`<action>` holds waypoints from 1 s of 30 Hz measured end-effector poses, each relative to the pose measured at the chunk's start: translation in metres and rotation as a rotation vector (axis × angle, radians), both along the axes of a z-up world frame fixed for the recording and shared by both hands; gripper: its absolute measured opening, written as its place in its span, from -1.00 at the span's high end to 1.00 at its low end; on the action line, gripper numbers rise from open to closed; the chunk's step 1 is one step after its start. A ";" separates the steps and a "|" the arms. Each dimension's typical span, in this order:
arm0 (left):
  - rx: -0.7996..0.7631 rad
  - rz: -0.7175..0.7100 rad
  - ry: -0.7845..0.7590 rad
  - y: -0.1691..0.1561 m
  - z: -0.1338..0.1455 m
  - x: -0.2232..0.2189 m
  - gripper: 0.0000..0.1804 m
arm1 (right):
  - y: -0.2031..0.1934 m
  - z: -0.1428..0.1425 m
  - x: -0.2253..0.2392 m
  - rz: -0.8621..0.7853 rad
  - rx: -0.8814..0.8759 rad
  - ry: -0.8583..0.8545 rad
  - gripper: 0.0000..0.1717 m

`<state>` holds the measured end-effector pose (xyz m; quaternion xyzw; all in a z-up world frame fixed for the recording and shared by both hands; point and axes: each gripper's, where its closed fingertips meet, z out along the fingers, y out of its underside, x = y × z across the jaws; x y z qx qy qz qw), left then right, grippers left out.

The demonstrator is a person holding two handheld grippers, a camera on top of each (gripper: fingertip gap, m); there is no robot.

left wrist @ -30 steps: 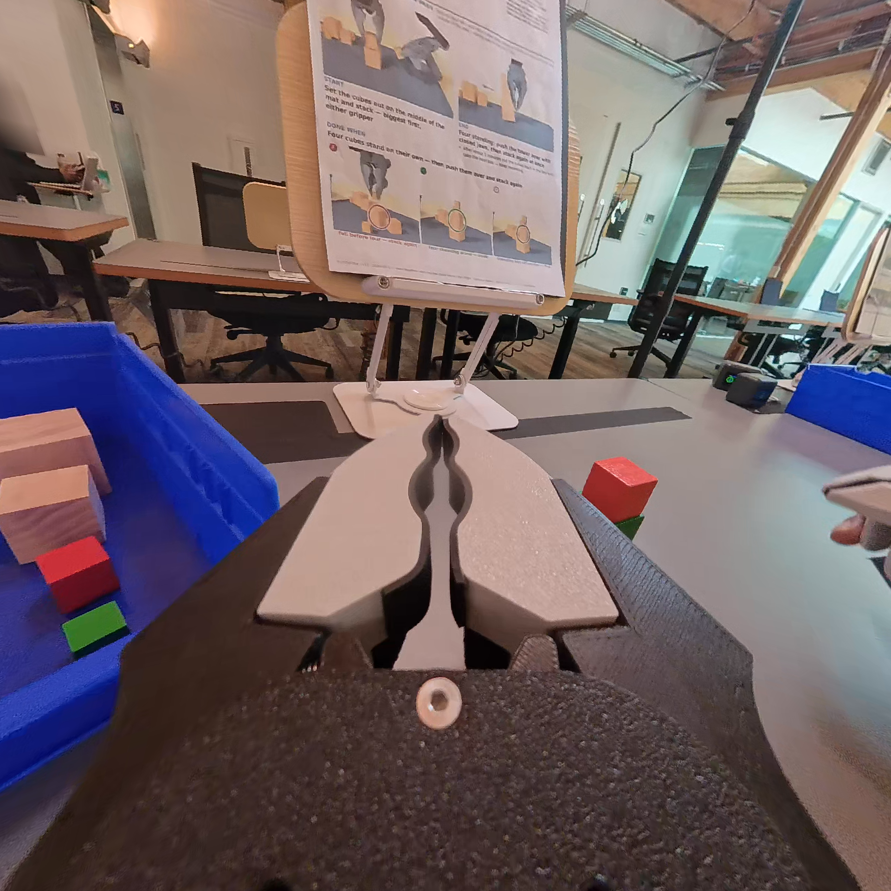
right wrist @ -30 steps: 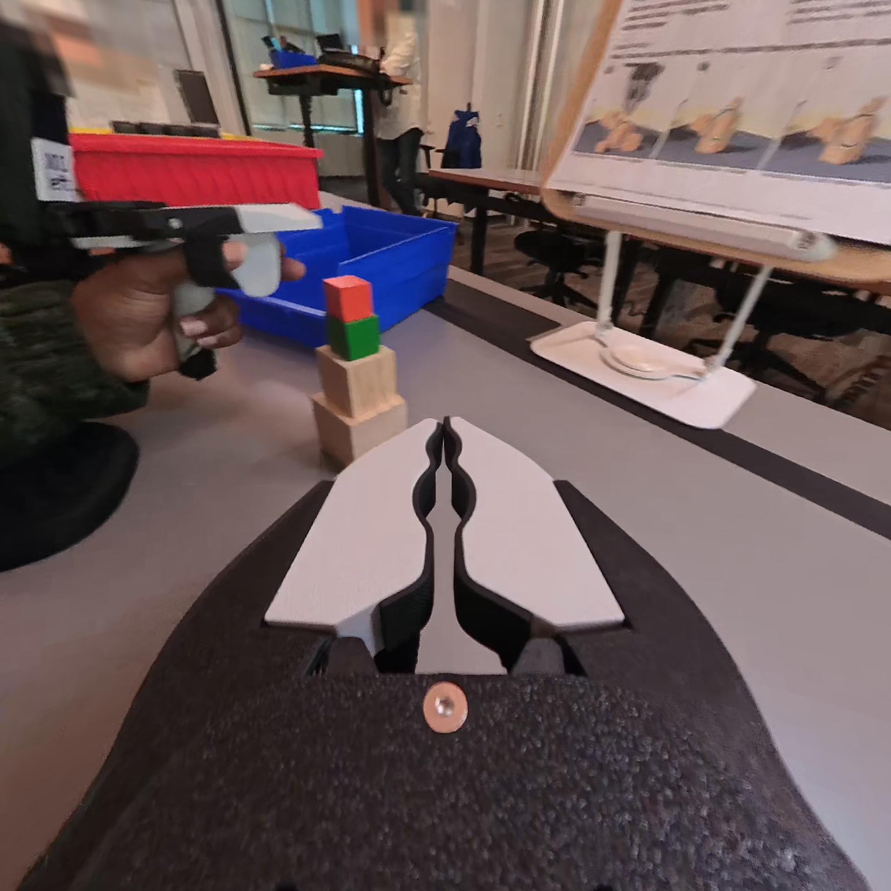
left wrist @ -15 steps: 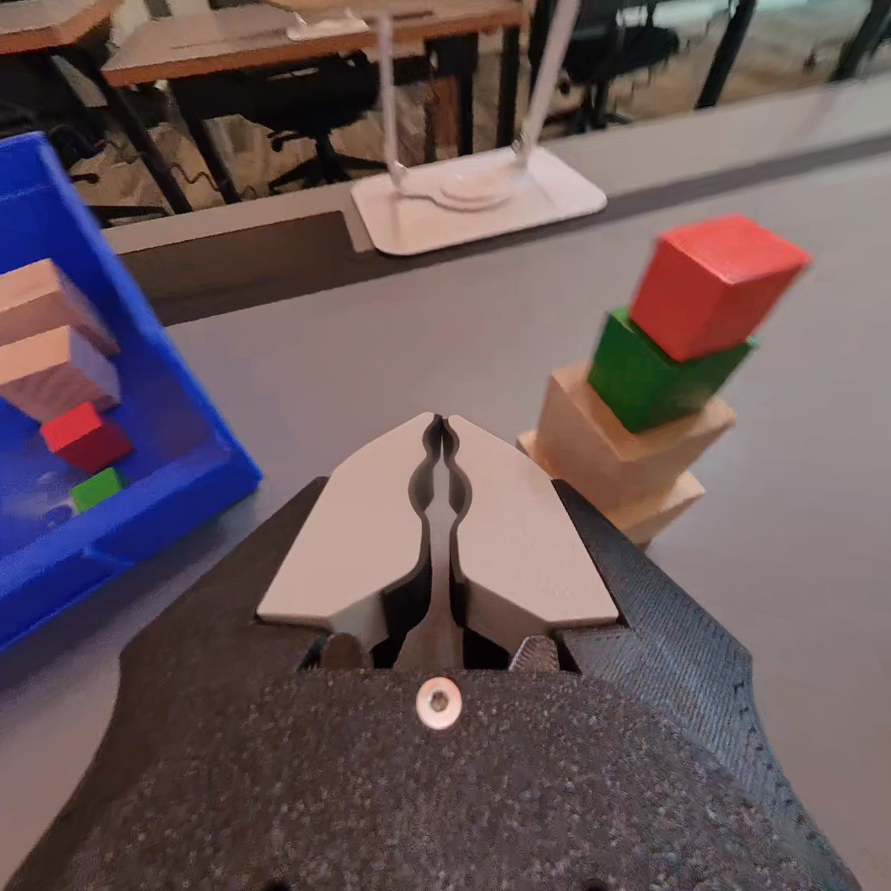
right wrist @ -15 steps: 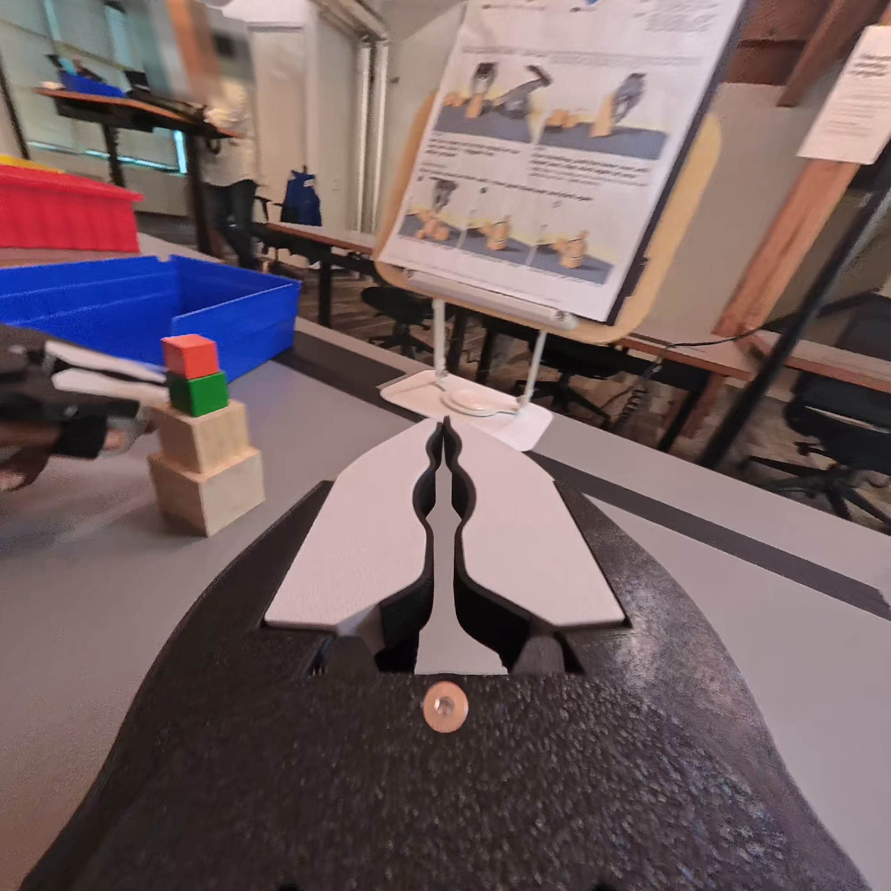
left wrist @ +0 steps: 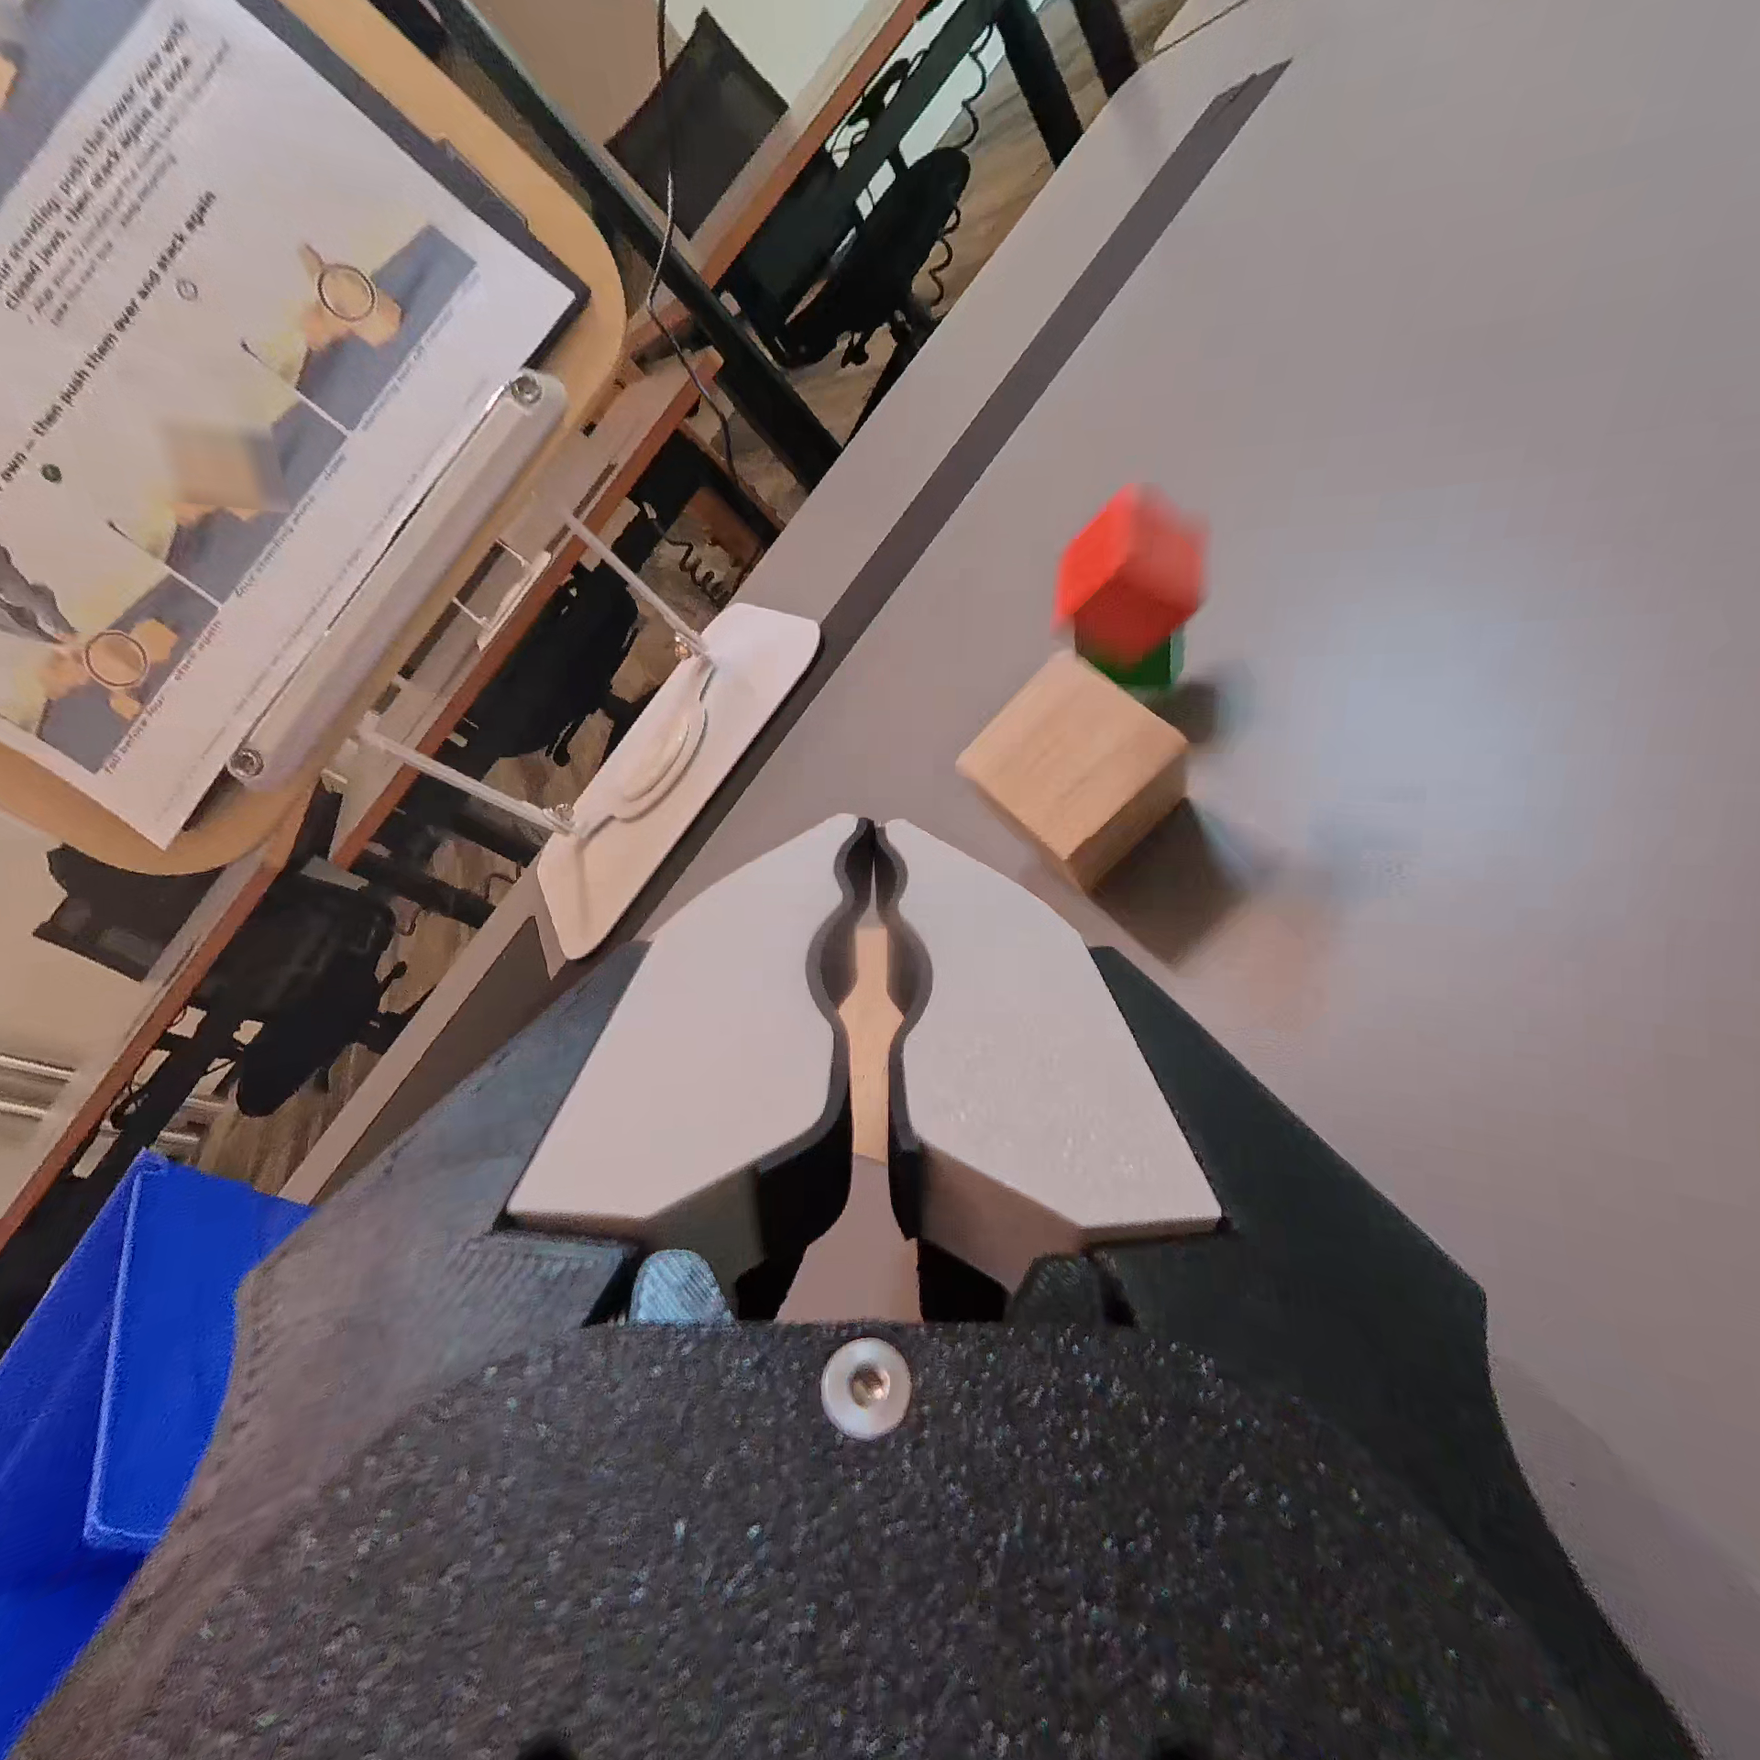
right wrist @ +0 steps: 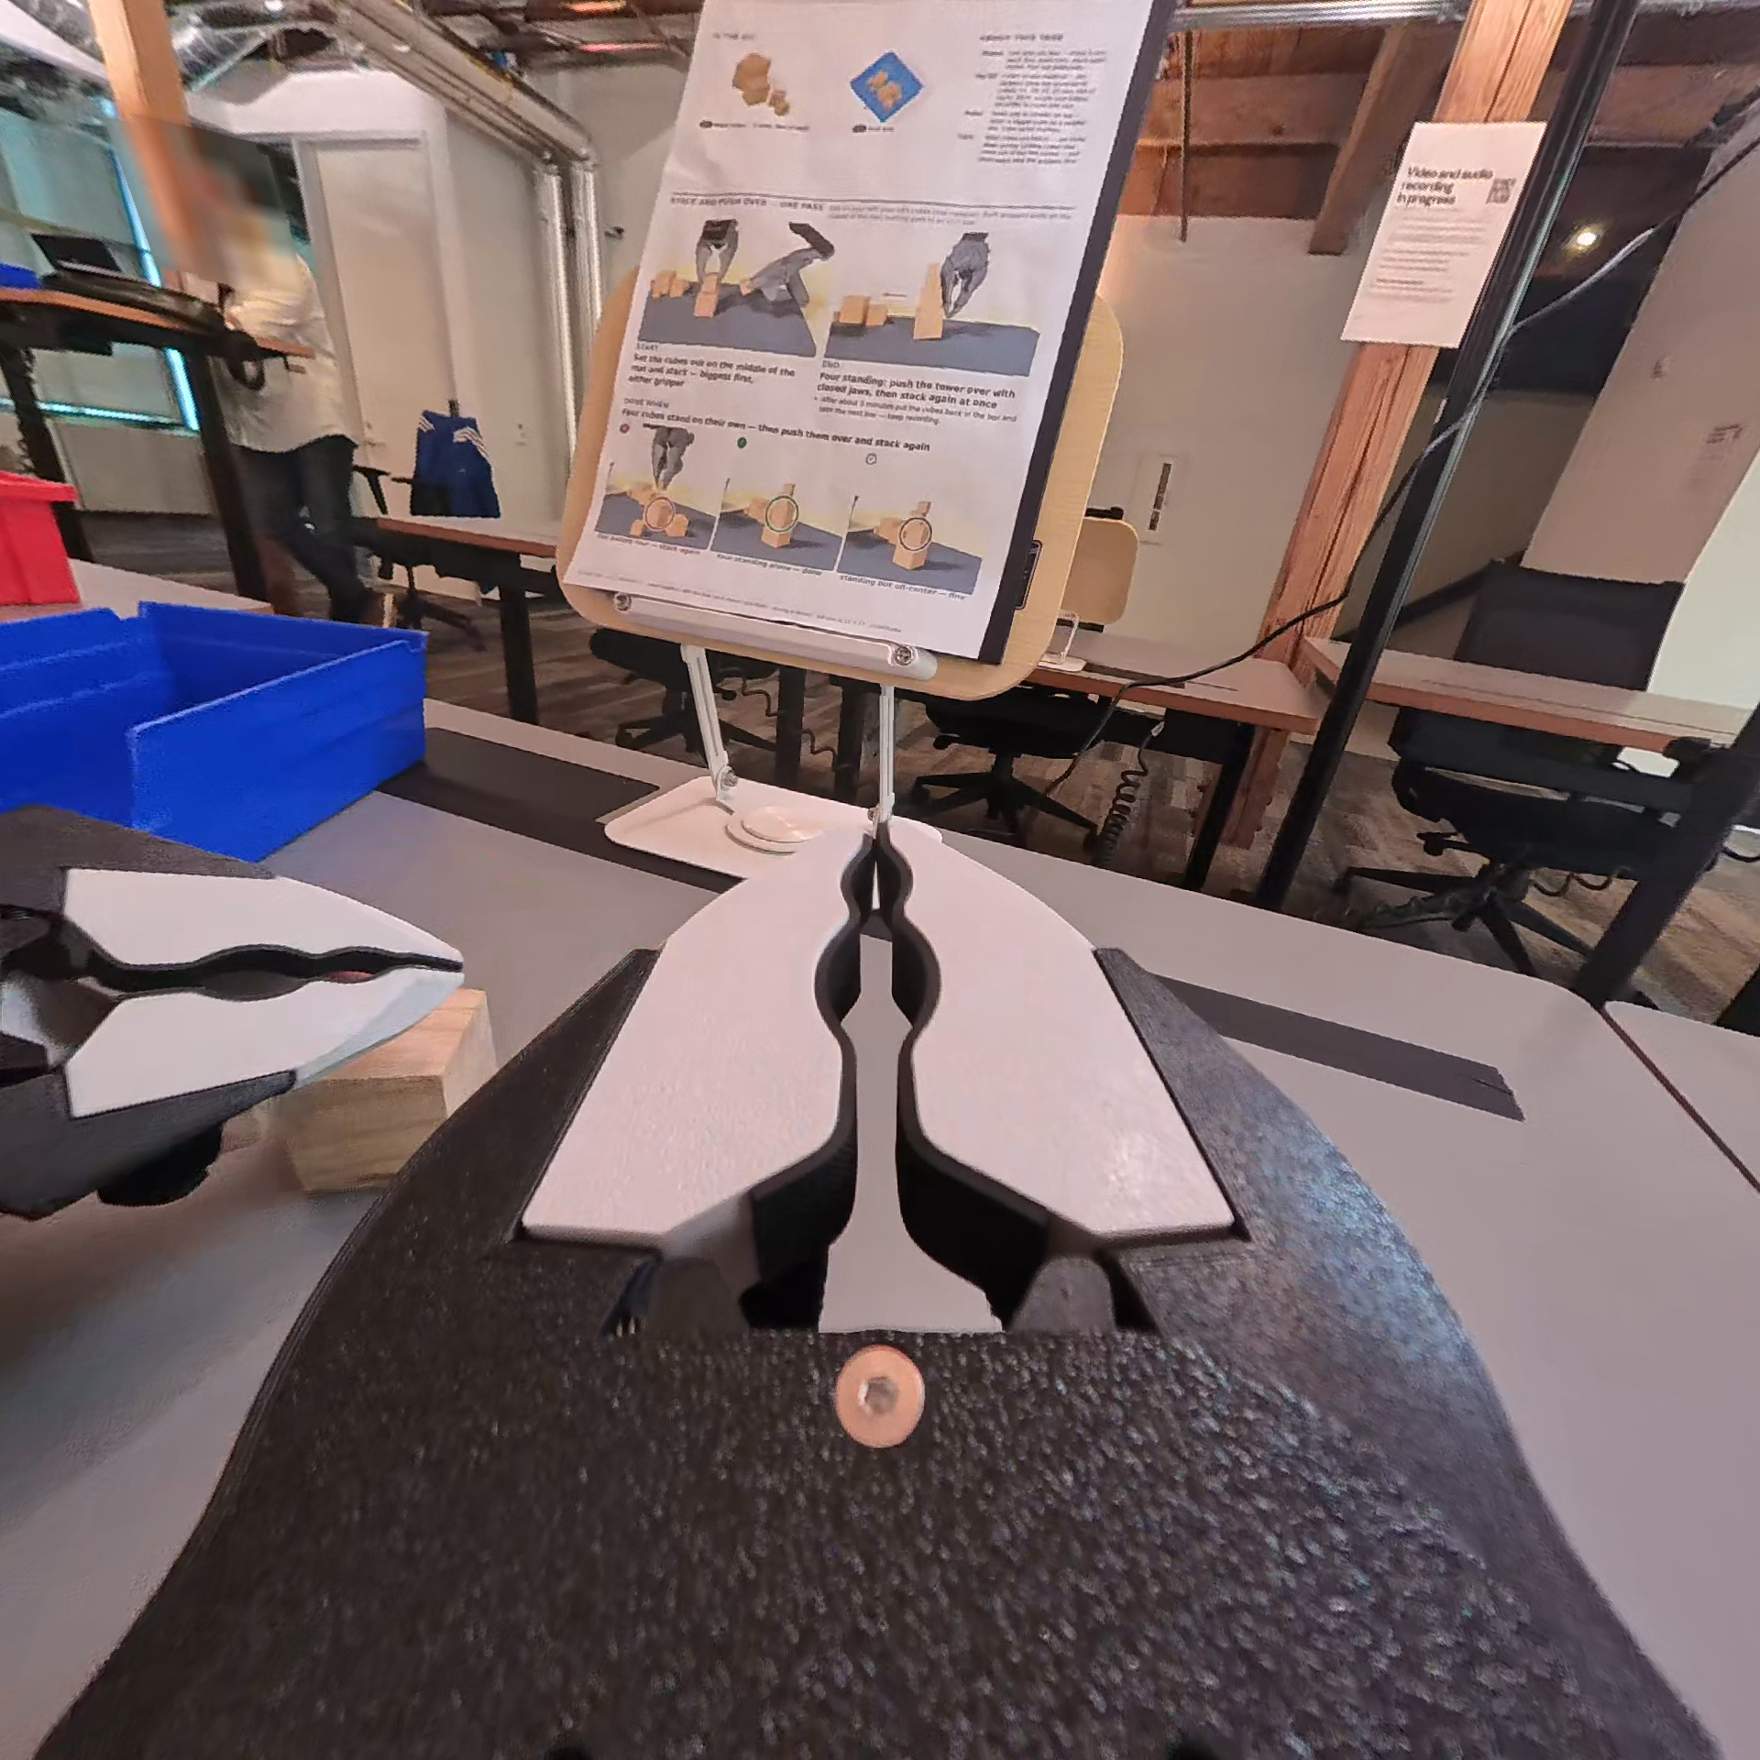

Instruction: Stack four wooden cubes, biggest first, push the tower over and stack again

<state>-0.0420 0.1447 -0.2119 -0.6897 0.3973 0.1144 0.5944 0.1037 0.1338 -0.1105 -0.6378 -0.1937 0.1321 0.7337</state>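
The left gripper (left wrist: 871,833) has its fingers together with nothing between them, and the view is tilted steeply. Just beside its tips, to the right, a wooden cube (left wrist: 1076,776) sits on the grey surface (left wrist: 1429,381). Beyond it a blurred red cube (left wrist: 1129,571) lies over a green cube (left wrist: 1148,667). The right gripper (right wrist: 876,848) also has its fingers together on nothing, above the surface and pointing toward a white stand (right wrist: 762,824) carrying a printed sheet (right wrist: 857,333). A blue bin (right wrist: 238,705) sits on the left.
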 end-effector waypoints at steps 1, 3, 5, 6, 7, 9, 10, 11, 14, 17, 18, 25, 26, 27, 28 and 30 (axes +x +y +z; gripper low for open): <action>0.007 -0.006 -0.006 -0.002 0.001 0.001 1.00 | 0.000 0.000 0.001 -0.002 0.000 0.003 1.00; 0.005 -0.003 -0.035 -0.004 0.004 -0.003 1.00 | 0.001 0.001 0.004 -0.006 0.000 0.008 1.00; -0.006 0.000 -0.091 -0.005 0.008 -0.008 1.00 | 0.002 0.001 0.008 -0.016 0.001 0.010 1.00; -0.007 0.006 -0.123 -0.006 0.011 -0.011 1.00 | 0.002 0.001 0.010 -0.022 0.003 0.011 1.00; -0.008 0.010 -0.163 -0.006 0.015 -0.016 1.00 | 0.003 0.002 0.013 -0.032 0.004 0.011 1.00; -0.026 0.017 -0.282 -0.007 0.023 -0.026 1.00 | 0.005 0.004 0.022 -0.053 0.008 0.020 1.00; -0.036 0.018 -0.353 -0.008 0.029 -0.033 1.00 | 0.006 0.004 0.027 -0.063 0.007 0.028 1.00; -0.038 0.019 -0.418 -0.009 0.035 -0.040 1.00 | 0.008 0.004 0.032 -0.073 0.004 0.039 1.00; -0.009 0.025 -0.589 -0.011 0.054 -0.068 1.00 | 0.011 0.001 0.039 -0.076 -0.015 0.072 1.00; 0.029 0.054 -0.733 -0.010 0.067 -0.102 1.00 | 0.013 -0.006 0.034 -0.065 -0.035 0.059 1.00; 0.041 0.067 -0.771 -0.008 0.070 -0.114 1.00 | 0.013 -0.009 0.030 -0.059 -0.041 0.049 1.00; 0.070 0.136 -0.836 0.003 0.069 -0.157 1.00 | 0.015 -0.028 0.009 -0.015 -0.076 -0.021 1.00; 0.064 0.134 -0.840 0.004 0.069 -0.157 1.00 | 0.014 -0.028 0.009 -0.010 -0.077 -0.022 1.00; 0.062 0.133 -0.838 0.004 0.068 -0.156 1.00 | 0.014 -0.028 0.008 -0.006 -0.077 -0.020 1.00; 0.067 0.137 -0.826 0.004 0.068 -0.155 1.00 | 0.013 -0.027 0.008 -0.002 -0.077 -0.016 1.00; 0.089 0.145 -0.801 0.004 0.068 -0.155 1.00 | 0.012 -0.027 0.007 0.007 -0.078 -0.014 1.00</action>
